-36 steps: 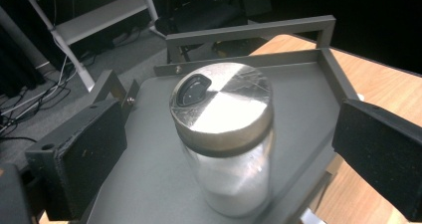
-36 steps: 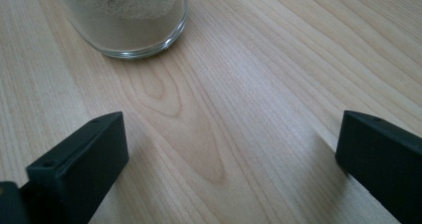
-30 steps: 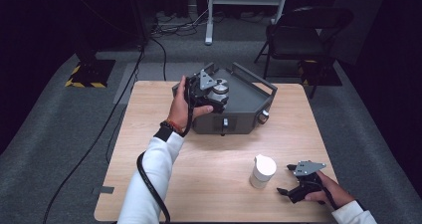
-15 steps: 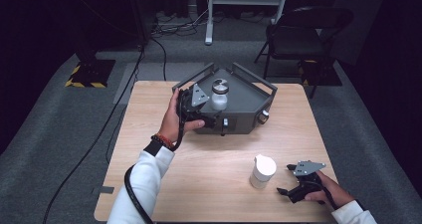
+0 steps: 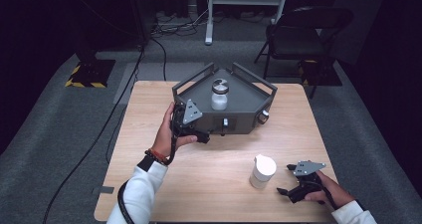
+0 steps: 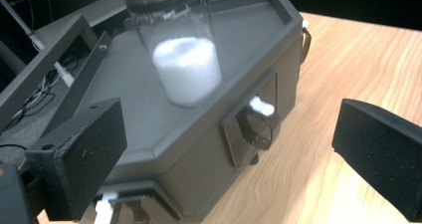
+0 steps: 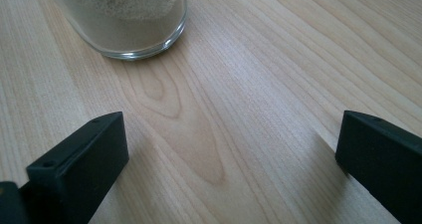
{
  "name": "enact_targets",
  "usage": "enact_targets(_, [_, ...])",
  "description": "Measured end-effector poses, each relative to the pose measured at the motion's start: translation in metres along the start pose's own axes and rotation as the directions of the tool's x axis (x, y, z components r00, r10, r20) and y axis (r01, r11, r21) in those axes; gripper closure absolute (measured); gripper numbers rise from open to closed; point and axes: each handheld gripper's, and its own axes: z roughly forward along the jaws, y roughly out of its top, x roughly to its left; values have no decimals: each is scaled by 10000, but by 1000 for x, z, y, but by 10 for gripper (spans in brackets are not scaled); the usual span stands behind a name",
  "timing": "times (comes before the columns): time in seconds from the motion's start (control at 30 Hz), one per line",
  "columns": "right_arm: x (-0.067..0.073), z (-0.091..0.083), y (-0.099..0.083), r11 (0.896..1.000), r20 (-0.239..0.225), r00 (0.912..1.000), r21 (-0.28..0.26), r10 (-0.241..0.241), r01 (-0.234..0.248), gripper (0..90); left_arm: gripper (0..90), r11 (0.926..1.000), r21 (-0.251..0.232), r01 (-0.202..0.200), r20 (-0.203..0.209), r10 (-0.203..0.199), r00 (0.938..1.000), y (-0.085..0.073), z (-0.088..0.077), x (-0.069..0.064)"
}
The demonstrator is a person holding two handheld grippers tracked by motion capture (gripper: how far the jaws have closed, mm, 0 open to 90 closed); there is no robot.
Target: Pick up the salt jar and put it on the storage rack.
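Left gripper (image 5: 201,134): our jaws wide, empty, glass shaker (image 5: 219,94) on grey tray (image 5: 249,102) at one o'clock.

So there's a clear glass jar (image 5: 219,94) with a silver lid, part full of white powder, standing upright on the grey tray-box (image 5: 249,102). A second jar (image 5: 262,171), white-lidded with beige powder, stands upright near the table's front right.

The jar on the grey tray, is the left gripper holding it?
No, the left gripper is open beside the tray, apart from the jar.
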Motion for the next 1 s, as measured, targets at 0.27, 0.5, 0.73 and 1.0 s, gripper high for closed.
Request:
enact_targets(0.27, [0,0,0,10000,4,10000,2,4,-4,0,2,9994,-264,241,42,-240,9997,-19,-6,-5])
enact_targets(0.5, [0,0,0,10000,10,10000,2,4,-4,0,2,9995,-170,283,49,-282,9996,-32,-8,-10])
enact_targets(0.73, [0,0,0,10000,9,10000,3,6,-6,0,2,9991,329,280,55,-282,9996,-41,1,-12])
enact_targets(1.0, [0,0,0,10000,7,10000,19,14,-14,0,2,9961,851,246,122,-257,9996,-48,8,-19])
